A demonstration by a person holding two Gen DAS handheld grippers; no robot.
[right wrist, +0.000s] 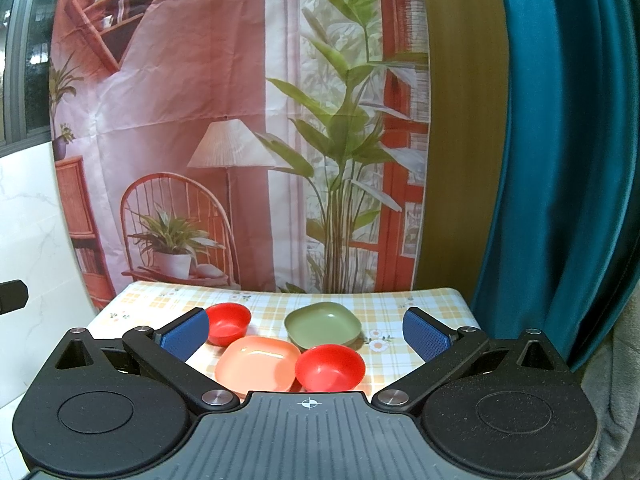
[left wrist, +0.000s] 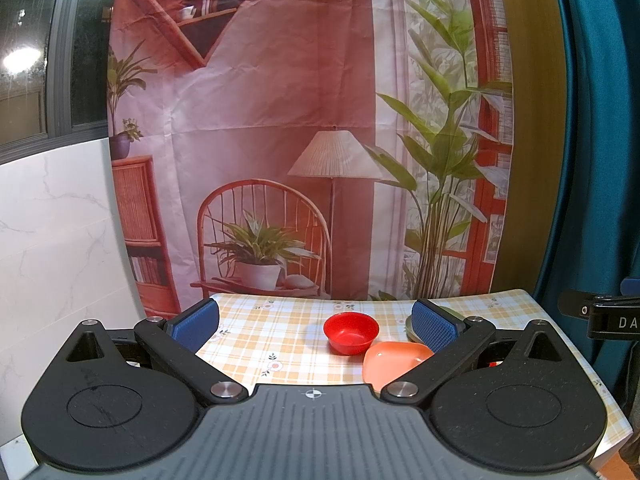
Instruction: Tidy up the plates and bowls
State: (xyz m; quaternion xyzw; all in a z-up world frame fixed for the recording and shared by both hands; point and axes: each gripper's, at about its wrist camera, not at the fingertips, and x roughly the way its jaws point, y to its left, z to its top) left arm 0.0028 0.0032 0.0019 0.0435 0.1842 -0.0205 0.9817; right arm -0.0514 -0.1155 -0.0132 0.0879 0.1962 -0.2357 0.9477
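Note:
On the checked tablecloth stand two red bowls, an orange square plate and a green square plate. In the right wrist view the far red bowl sits left, the orange plate in front of it, the near red bowl beside that plate, and the green plate behind. My right gripper hangs open above them, holding nothing. The left wrist view shows one red bowl, the orange plate and a sliver of the green plate behind the right finger. My left gripper is open and empty.
The small table ends close behind the dishes at a printed room backdrop. A teal curtain hangs at the right, a white marble wall at the left. The other gripper's black body shows at the right edge.

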